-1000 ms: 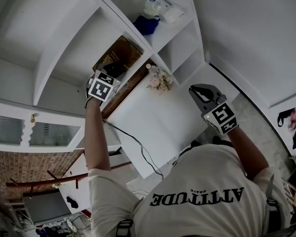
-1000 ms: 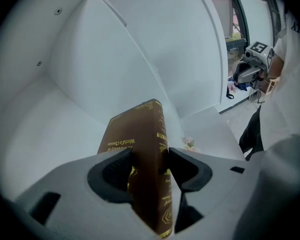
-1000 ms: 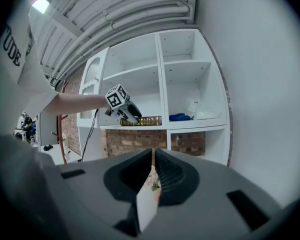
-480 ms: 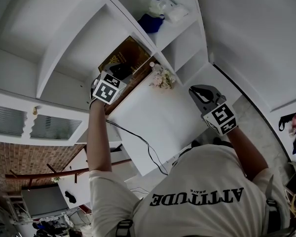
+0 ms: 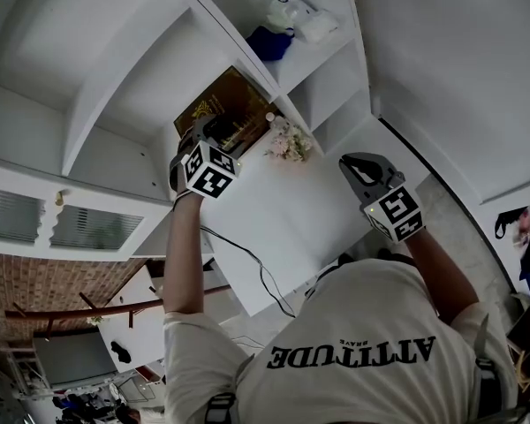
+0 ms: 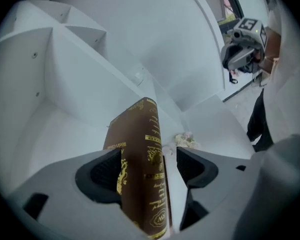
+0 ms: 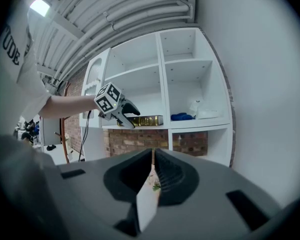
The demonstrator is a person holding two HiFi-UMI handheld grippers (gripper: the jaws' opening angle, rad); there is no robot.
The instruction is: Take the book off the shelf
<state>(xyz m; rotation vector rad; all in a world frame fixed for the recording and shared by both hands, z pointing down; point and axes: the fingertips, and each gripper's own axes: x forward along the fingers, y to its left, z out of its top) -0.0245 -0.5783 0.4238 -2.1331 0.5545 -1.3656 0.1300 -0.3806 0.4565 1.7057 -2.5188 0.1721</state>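
A brown book (image 5: 225, 104) with gold print lies in a white shelf compartment. In the left gripper view the book (image 6: 145, 174) stands spine-on between my jaws. My left gripper (image 5: 214, 129) is around its near end and its jaws are opening: the left pad lies against the cover, and the right pad stands apart from the spine. My right gripper (image 5: 358, 164) hangs over the white table, away from the shelf, with its jaws together and nothing in them. From the right gripper view the book (image 7: 145, 120) and the left gripper (image 7: 130, 116) show on the middle shelf.
A small bunch of flowers (image 5: 287, 141) stands on the white table (image 5: 283, 228) just below the shelf. A blue cloth (image 5: 267, 42) and white bundles (image 5: 300, 18) lie in the neighbouring compartment. A cable (image 5: 247, 263) runs along the table's edge.
My left gripper has shifted a little to the right along the book and its marker cube has turned. The right gripper has stayed where it was.
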